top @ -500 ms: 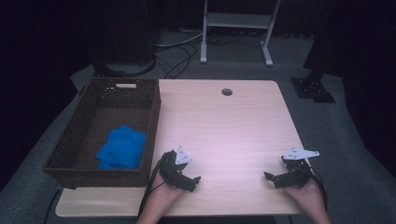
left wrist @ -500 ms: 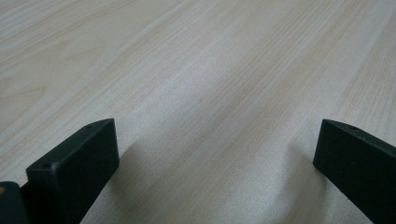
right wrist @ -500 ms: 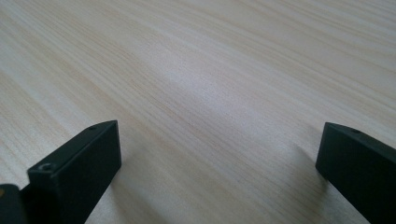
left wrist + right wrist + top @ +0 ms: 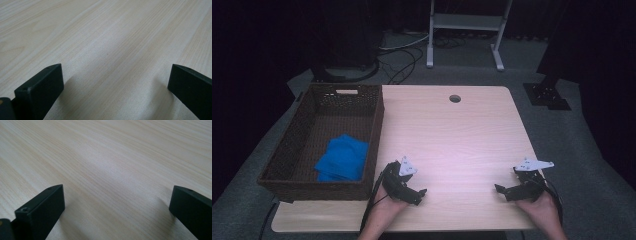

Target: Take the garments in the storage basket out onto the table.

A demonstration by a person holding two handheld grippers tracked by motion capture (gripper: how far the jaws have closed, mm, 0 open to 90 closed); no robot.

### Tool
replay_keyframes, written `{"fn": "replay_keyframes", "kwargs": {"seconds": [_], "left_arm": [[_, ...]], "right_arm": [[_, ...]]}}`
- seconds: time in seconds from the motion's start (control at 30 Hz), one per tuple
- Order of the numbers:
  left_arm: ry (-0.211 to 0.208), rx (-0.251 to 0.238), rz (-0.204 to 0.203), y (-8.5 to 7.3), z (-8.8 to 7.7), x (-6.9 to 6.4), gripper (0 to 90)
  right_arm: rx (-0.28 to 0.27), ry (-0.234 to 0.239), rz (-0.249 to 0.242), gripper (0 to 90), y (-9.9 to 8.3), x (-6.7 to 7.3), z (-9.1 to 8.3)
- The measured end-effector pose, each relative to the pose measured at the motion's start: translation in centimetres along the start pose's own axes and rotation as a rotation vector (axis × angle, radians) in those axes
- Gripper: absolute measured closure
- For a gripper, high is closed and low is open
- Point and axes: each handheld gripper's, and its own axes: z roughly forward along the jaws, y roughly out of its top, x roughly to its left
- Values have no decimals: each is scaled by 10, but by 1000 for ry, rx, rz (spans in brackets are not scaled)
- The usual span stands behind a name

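You hold 2 grippers low over the light wooden table (image 4: 452, 135), both near the edge that is closest to you. Your left gripper (image 4: 419, 192) is just beside the near right corner of the dark woven basket (image 4: 373, 131), and its jaws point toward the right across the table. In the left gripper view (image 4: 116, 80) the 2 black jaws stand wide apart, and between them you see bare wood grain, so they clamp on nothing. Your right gripper (image 4: 501, 190) is near the right side of the table, well apart from the left one, and its jaws point toward the left. In the right gripper view (image 4: 117, 201) its jaws are also spread wide, again with bare wood between them. The blue cloth (image 4: 343, 158) lies folded inside the basket, on the bottom, in the near part and close to the right wall. The basket stands on the left side of the table. A small round hole (image 4: 455, 98) is in the table near the far edge.
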Motion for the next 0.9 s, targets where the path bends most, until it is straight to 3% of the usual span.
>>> {"fn": "replay_keyframes", "kwargs": {"seconds": [0.23,0.4,0.77,0.83,0.9], "left_arm": [[17,-6,-11,0,-1,0,0],[24,-71,-15,-1,-5,1,0],[22,-124,-14,-2,-8,0,0],[16,-176,-25,-4,-12,1,0],[17,-190,-26,-5,-13,1,12]], "right_arm": [[0,-1,1,0,0,0,0],[0,-1,1,0,0,0,0],[0,-1,1,0,0,0,0],[0,-1,1,0,0,0,0],[0,-1,1,0,0,0,0]]}}
